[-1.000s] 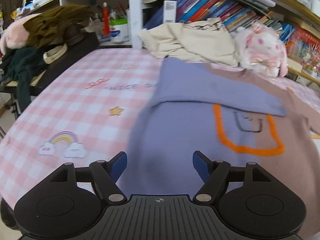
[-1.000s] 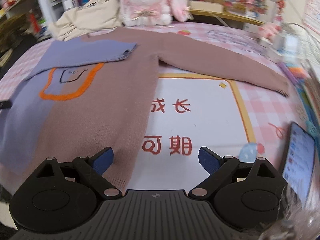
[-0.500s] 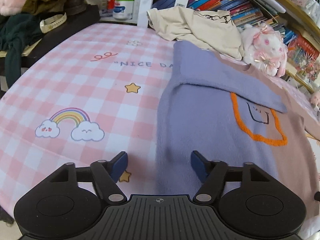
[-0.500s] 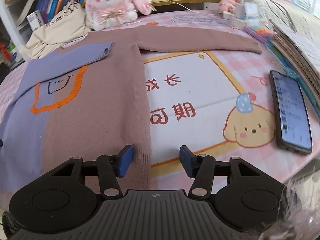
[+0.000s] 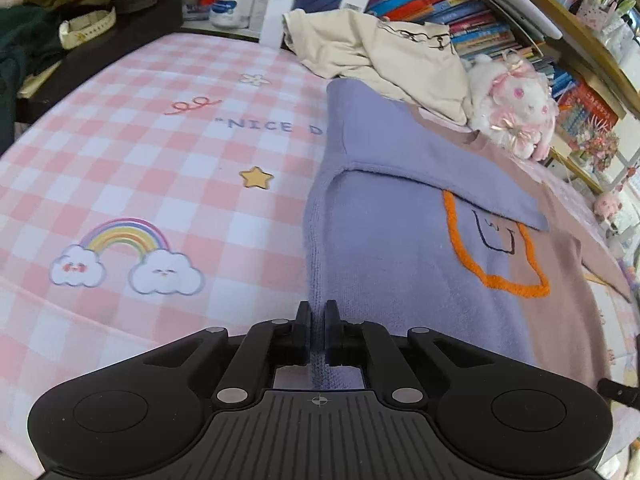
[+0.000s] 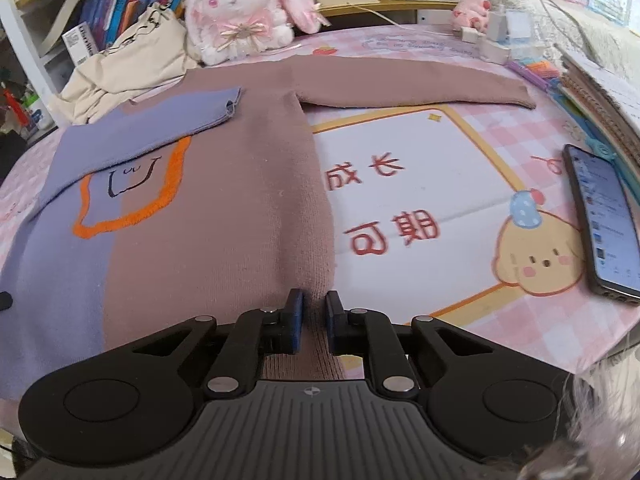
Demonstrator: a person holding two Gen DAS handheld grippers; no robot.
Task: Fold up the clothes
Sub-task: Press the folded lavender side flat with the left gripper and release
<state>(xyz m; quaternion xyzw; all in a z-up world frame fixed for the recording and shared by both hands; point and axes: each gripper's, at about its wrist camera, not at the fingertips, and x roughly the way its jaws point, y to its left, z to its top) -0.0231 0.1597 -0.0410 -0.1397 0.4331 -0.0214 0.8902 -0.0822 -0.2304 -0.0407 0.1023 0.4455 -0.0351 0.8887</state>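
Your left gripper [image 5: 318,316] has just been closing and now pinches the lilac side edge of the sweater [image 5: 392,264] close to its hem, at the near edge of the table, with a ridge of knit caught between the pads. Your right gripper [image 6: 313,308] has just been closing as well and clamps the mauve side edge of the same sweater [image 6: 224,216] near the hem, the fabric bunched up between its blue pads.

The sweater lies flat on the pink checked tablecloth [image 5: 132,168], hem toward you, collar toward the far edge. Its lilac sleeve [image 5: 432,168] is folded across the chest, overlapping the top of the orange-outlined patch [image 5: 496,252]. Its mauve sleeve [image 6: 416,88] lies stretched straight toward the right edge.

At the far edge, a cream garment [image 5: 384,52] sits crumpled just beyond the collar, with a white and pink plush rabbit [image 6: 240,12] beside it. A smartphone [image 6: 600,224] lies screen up near the right edge, well apart from the sweater.
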